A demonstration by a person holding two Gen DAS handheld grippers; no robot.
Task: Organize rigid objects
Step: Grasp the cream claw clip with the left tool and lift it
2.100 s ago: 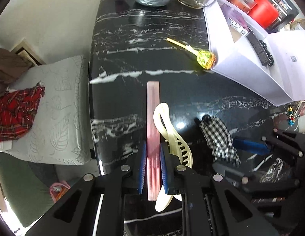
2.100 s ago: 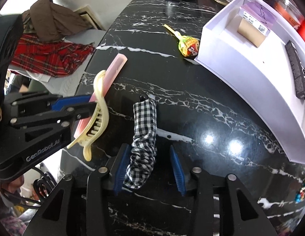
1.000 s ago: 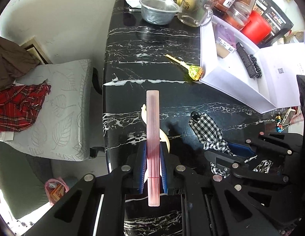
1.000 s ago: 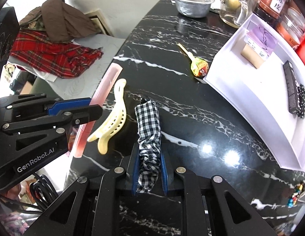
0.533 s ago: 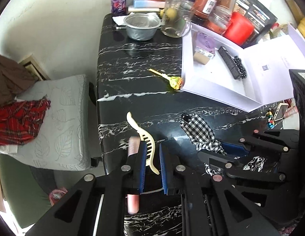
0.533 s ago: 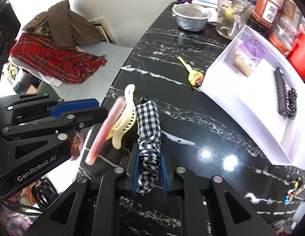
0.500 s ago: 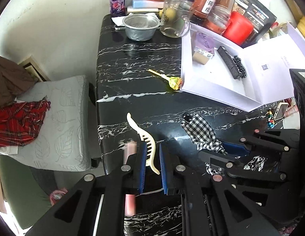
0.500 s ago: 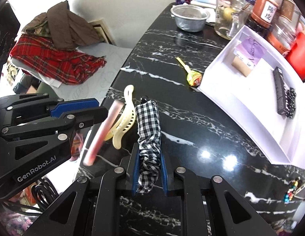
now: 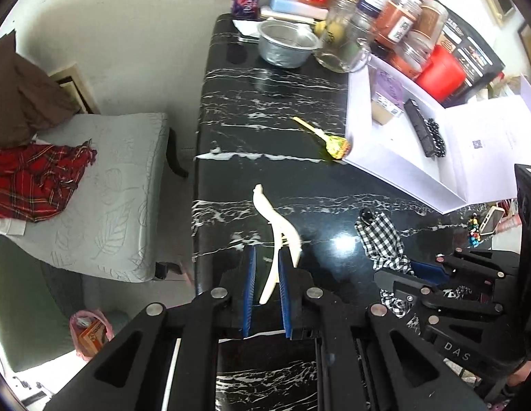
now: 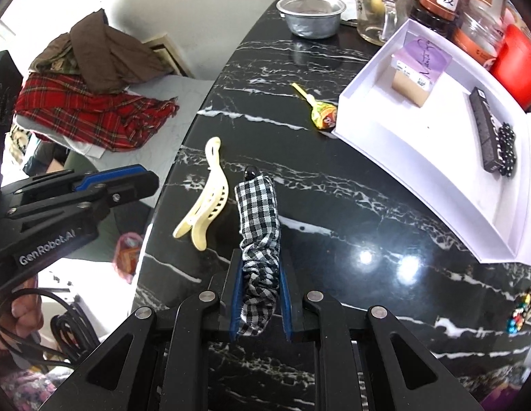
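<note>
Got the right claw (image 10: 260, 291) pinched narrow on the near end of a checked fabric hair tie (image 10: 258, 212), gripped lengthwise so most of it sticks out ahead, black bead at the far tip. Hard to tell whether that tip touches the surface (image 10: 334, 205) or hangs just above it. Probably gripped by the end like that for an easy drop into the box without the fingers going in. Off to its left, the left claw (image 10: 128, 181) pulled narrow with nothing in it: looks from the left wrist view like pads around the cream hair clip (image 10: 214, 195), but going by the right wrist view, clip flat on the surface just beside the hair tie and that claw up and well off to the side. Further out, a lollipop (image 10: 322, 116) lying right against the corner of the white box (image 10: 419, 157). Inside the box already: a small purple-topped carton (image 10: 412, 75) and a long black bar (image 10: 481, 130) with a beaded thing next to it, so clearly the sorting spot. Beyond that, just a metal bowl (image 10: 311, 13) and jars at the far end. My guess: hair tie next into the box, with clip and lollipop left to collect.
</note>
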